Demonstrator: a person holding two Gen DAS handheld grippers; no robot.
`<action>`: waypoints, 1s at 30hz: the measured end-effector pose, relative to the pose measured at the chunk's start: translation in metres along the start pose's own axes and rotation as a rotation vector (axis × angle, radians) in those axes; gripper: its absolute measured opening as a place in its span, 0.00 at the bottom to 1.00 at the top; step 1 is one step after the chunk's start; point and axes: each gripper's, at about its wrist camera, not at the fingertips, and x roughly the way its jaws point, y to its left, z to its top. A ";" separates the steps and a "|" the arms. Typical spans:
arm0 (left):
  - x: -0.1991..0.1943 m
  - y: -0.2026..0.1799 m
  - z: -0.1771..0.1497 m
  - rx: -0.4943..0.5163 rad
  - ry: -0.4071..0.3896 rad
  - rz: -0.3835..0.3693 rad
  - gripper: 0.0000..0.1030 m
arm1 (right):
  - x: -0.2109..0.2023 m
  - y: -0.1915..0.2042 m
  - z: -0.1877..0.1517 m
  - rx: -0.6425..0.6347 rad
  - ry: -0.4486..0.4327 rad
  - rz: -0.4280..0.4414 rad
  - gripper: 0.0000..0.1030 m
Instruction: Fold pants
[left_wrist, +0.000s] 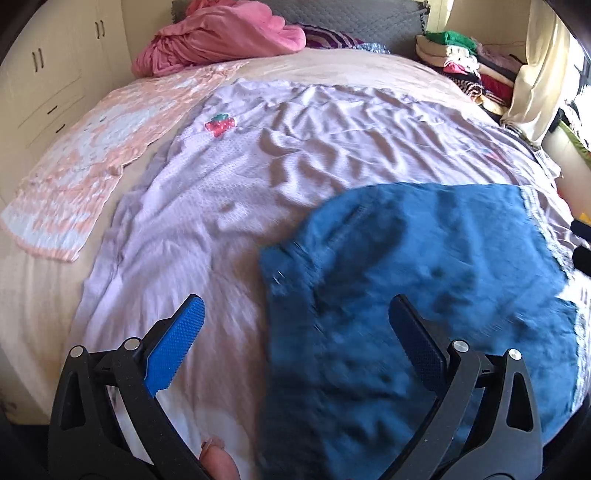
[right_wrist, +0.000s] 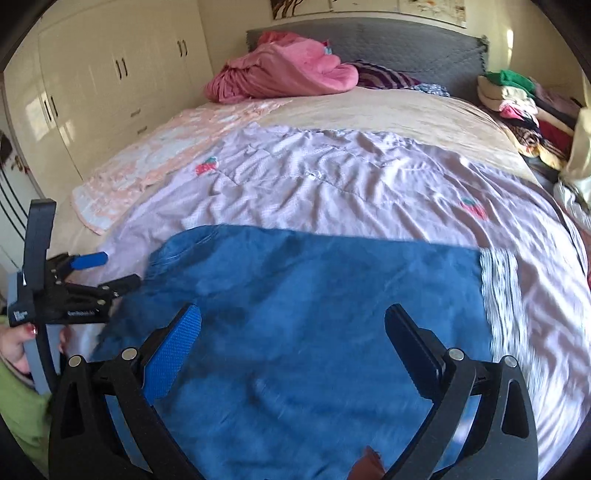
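Observation:
Blue pants (left_wrist: 424, 295) lie folded flat on a lilac sheet (left_wrist: 229, 192) on the bed, with a white patterned band along their right edge (right_wrist: 498, 295). They fill the lower middle of the right wrist view (right_wrist: 314, 314). My left gripper (left_wrist: 295, 317) is open and empty, hovering over the pants' left edge. It also shows at the left of the right wrist view (right_wrist: 118, 269). My right gripper (right_wrist: 291, 325) is open and empty, above the middle of the pants.
A pink patterned cloth (left_wrist: 81, 177) lies left of the sheet. A pink bundle (right_wrist: 280, 70) sits at the grey headboard (right_wrist: 406, 40). A pile of clothes (right_wrist: 524, 107) is at the far right. Cream wardrobes (right_wrist: 110, 81) stand on the left.

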 end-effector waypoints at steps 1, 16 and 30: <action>0.007 0.003 0.004 0.004 0.010 0.001 0.91 | 0.008 -0.002 0.006 -0.014 0.006 -0.004 0.96; 0.079 0.006 0.037 0.085 0.048 -0.183 0.18 | 0.128 -0.024 0.067 -0.145 0.144 0.101 0.96; 0.038 0.004 0.038 0.120 -0.038 -0.261 0.05 | 0.178 0.031 0.062 -0.540 0.276 0.207 0.32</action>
